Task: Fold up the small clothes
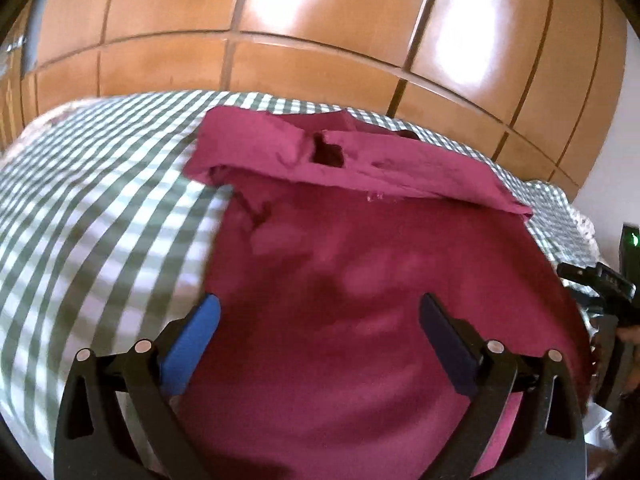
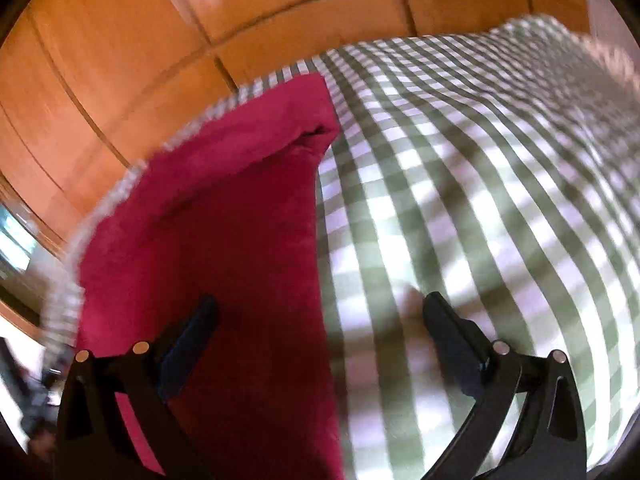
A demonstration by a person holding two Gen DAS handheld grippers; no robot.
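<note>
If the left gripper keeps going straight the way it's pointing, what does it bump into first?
Most likely the red garment. The left gripper is open, and the cloth fills the space between and beyond its fingers. The folded flap lies further ahead. How near the cloth is, I can't tell.

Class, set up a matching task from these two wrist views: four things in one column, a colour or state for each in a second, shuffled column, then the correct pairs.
Column 1:
1. garment
2. bedsheet
3. wardrobe doors
4. left tongs

Column 2:
A. green-and-white checked
B. open, above the red fabric
C. glossy orange-brown wood
D. dark red, top part folded over

Pairs: 1-D, 2-A, 3-C, 4-B
</note>
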